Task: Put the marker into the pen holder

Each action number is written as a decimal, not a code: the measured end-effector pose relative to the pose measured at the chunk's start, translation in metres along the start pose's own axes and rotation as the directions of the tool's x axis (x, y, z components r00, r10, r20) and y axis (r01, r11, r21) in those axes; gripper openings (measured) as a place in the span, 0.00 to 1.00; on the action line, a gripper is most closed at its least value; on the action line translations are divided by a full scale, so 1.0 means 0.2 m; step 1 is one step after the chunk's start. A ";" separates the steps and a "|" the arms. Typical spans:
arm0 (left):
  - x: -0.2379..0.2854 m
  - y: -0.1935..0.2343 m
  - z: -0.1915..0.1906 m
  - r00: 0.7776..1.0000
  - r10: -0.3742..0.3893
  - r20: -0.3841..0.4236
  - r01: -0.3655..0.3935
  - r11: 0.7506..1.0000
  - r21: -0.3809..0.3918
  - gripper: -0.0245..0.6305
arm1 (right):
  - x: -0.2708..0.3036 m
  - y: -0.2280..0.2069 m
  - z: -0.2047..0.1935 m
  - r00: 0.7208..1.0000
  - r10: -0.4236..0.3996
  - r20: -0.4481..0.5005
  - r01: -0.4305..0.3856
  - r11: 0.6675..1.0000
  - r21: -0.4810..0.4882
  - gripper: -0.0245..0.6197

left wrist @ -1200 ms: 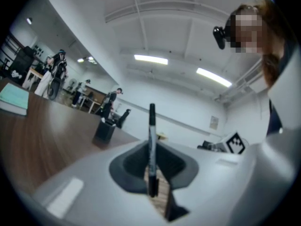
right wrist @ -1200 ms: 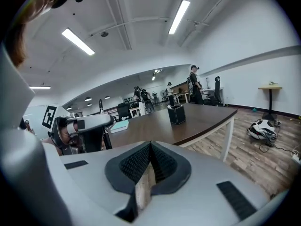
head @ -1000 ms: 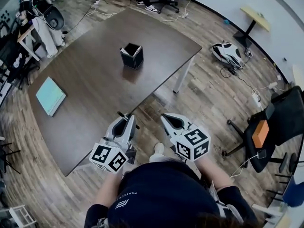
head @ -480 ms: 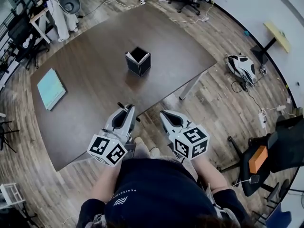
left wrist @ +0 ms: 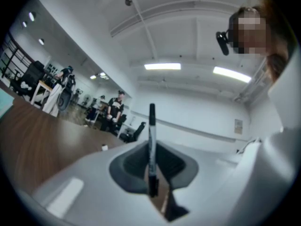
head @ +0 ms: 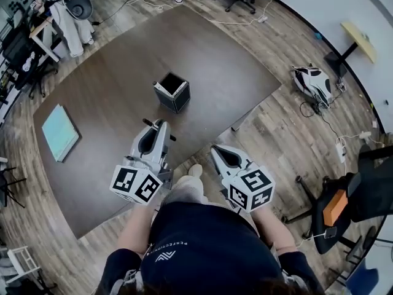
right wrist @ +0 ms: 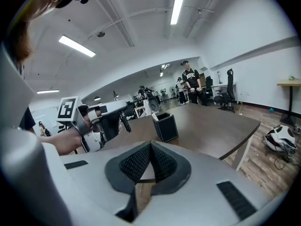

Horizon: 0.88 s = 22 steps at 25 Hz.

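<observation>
Over the table (head: 104, 97), my left gripper (head: 161, 129) pinches the marker (left wrist: 151, 126). Its jaws are only narrowly apart around the barrel, and both marker ends stick out crosswise. It hangs near the holder (head: 172, 92), not above it. My right gripper (head: 218, 151) is closed on nothing, just off the table's edge.

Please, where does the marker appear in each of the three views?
Head view: centre-left, the marker crosses the left gripper's tips.
Left gripper view: centre, upright between the jaws.
Right gripper view: left of centre, held in the left gripper.
Shared landmark: the brown table.
</observation>
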<state>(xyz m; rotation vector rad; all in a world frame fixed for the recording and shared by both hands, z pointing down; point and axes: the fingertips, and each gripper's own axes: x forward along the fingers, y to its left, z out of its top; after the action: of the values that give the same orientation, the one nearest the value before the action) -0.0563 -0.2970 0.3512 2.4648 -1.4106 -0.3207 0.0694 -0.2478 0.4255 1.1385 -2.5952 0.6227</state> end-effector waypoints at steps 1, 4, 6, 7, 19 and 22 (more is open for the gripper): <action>0.04 0.03 0.01 1.000 0.004 0.008 -0.004 1.000 -0.003 0.10 | 0.02 -0.02 0.02 1.000 -0.003 -0.002 0.003 1.000 -0.001 0.04; 0.16 0.11 0.04 1.000 0.008 0.024 -0.008 1.000 0.001 0.10 | 0.10 -0.09 0.08 1.000 -0.008 -0.013 0.008 1.000 -0.006 0.04; 0.24 0.16 0.06 1.000 0.008 0.021 -0.008 1.000 0.018 0.10 | 0.16 -0.14 0.11 1.000 -0.007 -0.019 0.007 1.000 -0.003 0.04; 0.28 0.18 0.07 1.000 0.008 0.019 -0.009 1.000 0.024 0.10 | 0.19 -0.15 0.13 1.000 -0.006 -0.022 0.006 1.000 -0.001 0.04; 0.50 0.43 0.05 0.998 0.059 0.004 -0.059 0.998 0.010 0.10 | 0.44 -0.26 0.20 0.996 0.024 -0.089 -0.022 0.999 0.025 0.04; 0.54 0.48 0.02 0.998 0.070 0.000 -0.070 0.998 0.005 0.10 | 0.48 -0.28 0.19 0.995 0.022 -0.100 -0.019 0.999 0.036 0.04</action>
<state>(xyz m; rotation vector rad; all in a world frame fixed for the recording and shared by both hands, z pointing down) -0.0806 -0.4369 0.3747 2.4126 -1.4951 -0.3015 0.0454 -0.3606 0.4434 1.0635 -2.5238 0.7129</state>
